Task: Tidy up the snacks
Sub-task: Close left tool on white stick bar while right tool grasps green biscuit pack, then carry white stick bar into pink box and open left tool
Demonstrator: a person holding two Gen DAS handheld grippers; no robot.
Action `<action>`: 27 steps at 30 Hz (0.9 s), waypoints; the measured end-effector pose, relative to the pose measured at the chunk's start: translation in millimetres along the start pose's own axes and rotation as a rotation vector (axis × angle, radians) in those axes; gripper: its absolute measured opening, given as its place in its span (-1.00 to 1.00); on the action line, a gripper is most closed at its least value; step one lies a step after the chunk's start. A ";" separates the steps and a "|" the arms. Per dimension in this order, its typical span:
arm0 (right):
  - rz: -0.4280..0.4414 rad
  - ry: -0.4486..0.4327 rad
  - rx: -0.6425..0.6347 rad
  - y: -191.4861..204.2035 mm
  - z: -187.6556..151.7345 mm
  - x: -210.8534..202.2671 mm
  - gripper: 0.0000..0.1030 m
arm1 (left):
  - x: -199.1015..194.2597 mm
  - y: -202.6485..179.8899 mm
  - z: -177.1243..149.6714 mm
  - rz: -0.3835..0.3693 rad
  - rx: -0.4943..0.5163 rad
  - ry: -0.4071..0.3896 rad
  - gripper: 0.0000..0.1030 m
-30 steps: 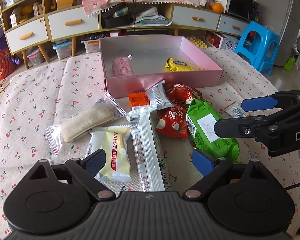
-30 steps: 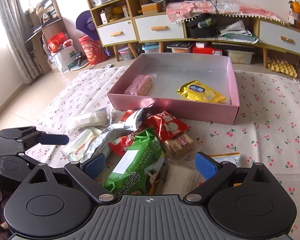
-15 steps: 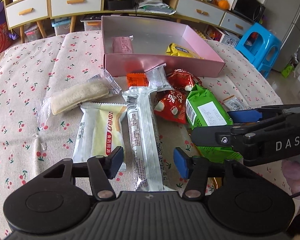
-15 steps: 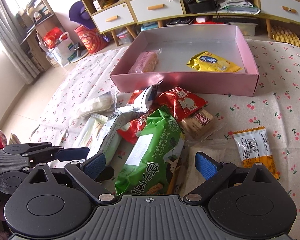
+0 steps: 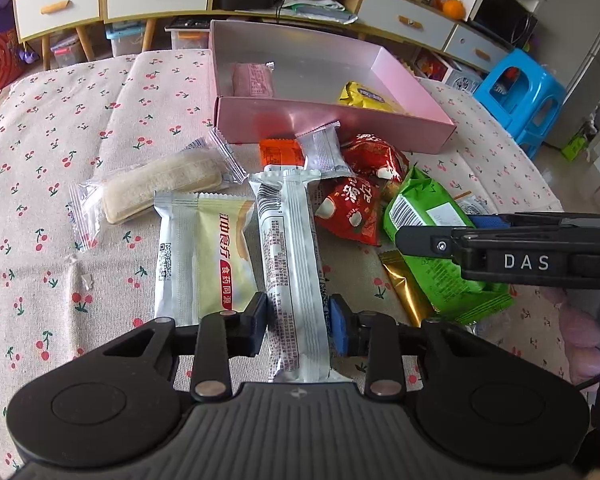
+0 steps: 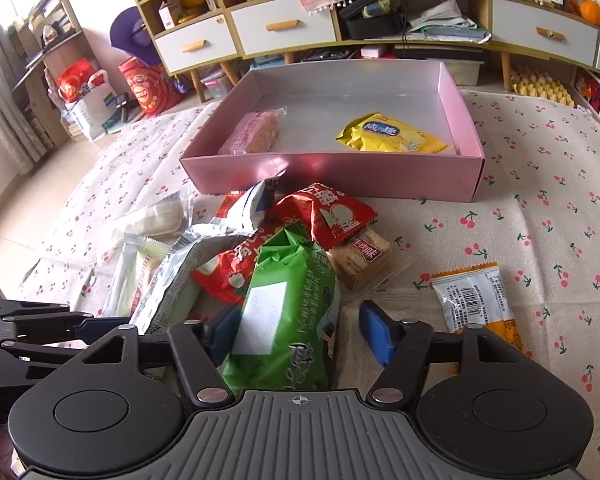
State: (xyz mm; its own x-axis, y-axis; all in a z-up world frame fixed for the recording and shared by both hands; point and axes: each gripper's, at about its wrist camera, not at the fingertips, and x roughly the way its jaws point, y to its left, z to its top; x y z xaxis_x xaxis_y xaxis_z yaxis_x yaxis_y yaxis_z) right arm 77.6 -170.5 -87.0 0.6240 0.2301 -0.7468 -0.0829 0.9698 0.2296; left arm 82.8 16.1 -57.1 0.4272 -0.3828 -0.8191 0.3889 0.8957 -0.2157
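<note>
Pink box (image 5: 332, 128) sitting on cherry-print cloth (image 5: 60, 128), holding yellow packet (image 6: 388, 136) and pink packet (image 5: 253, 79). Lying before it, heaped snacks. Closing on green bag (image 6: 288, 308), right gripper (image 6: 300, 338), one pad not yet touching. Pinching long silver packet (image 5: 290, 256), left gripper (image 5: 298, 324), just closing.

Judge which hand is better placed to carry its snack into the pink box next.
Left, probably. The left gripper has just been closing and its fingers already press both edges of the long white packet. The right gripper has one finger still clear of the green packet.
</note>
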 end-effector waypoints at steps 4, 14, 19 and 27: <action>0.026 0.009 0.036 -6.0 3.2 -0.8 -0.20 | -0.6 0.5 0.8 -0.005 -0.009 0.004 -0.44; 0.080 0.017 0.095 -11.8 14.5 -13.1 -0.20 | -11.0 0.7 7.4 -0.030 -0.031 -0.011 -0.46; 0.099 0.010 0.127 -15.1 21.6 -22.0 -0.20 | -18.8 -3.1 13.8 -0.053 -0.032 -0.034 -0.46; 0.128 0.010 0.159 -18.2 30.5 -28.5 -0.20 | -23.4 -6.1 28.5 -0.068 -0.051 -0.068 -0.46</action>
State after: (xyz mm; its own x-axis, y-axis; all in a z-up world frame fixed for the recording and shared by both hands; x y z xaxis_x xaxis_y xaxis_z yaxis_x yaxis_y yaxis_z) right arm 85.0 -197.2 -50.8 0.6082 0.3524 -0.7112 -0.0372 0.9077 0.4179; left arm 93.7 13.1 -21.6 0.4559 -0.4563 -0.7642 0.3774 0.8767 -0.2983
